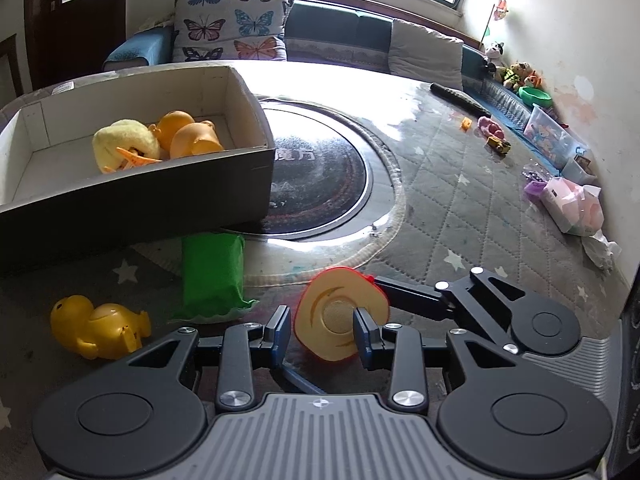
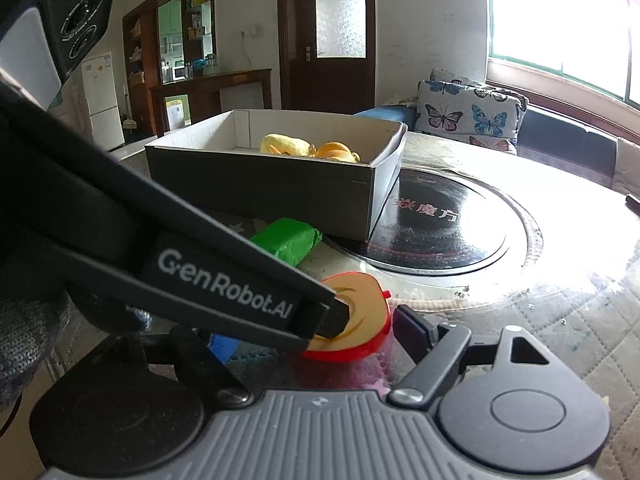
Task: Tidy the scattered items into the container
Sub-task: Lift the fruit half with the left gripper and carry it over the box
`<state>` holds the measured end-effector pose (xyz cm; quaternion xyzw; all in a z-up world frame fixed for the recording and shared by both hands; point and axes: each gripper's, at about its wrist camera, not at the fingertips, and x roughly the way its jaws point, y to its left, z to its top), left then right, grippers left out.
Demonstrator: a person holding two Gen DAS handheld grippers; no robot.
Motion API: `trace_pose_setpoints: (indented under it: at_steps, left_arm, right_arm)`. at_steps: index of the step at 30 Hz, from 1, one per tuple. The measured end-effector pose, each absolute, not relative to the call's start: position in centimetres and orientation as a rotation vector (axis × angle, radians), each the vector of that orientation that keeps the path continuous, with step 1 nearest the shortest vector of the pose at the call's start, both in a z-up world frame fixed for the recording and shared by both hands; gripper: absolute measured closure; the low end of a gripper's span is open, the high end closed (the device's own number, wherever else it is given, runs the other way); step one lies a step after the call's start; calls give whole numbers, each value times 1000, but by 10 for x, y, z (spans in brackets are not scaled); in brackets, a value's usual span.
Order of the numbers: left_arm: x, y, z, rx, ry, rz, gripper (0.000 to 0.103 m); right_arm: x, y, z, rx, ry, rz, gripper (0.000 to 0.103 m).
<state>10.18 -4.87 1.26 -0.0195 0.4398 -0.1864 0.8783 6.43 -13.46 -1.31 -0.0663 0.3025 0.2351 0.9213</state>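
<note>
Fingers [image 1: 282,326] of the left gripper [image 1: 322,330] stood apart around the toy apple half [image 1: 340,312], one pad at its cut face, not visibly clamped; the right gripper [image 2: 362,326] flanked the same piece, its grip impossible to tell. From left to right, a yellow duck [image 1: 98,332] and a green packet [image 1: 212,276] still lay on the desk [image 1: 460,200], outside the cardboard box [image 1: 132,196]. Inside it sat a plush chick [image 1: 124,142] and two orange toys [image 1: 188,134]. By this showing, the tidying stood roughly half done.
</note>
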Motion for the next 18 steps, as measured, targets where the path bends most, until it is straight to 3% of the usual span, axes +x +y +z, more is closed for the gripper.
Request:
trace_pose_setpoints:
  at_steps: [9,18]
  left_arm:
    - [106,-45,11,-49,914,-442,65]
    - [118,-33,6,-111,934,-496,65]
  right_arm:
    - [65,-133,-13,-146,622,472,30]
    - [72,-135,-15,-134,642,463,45]
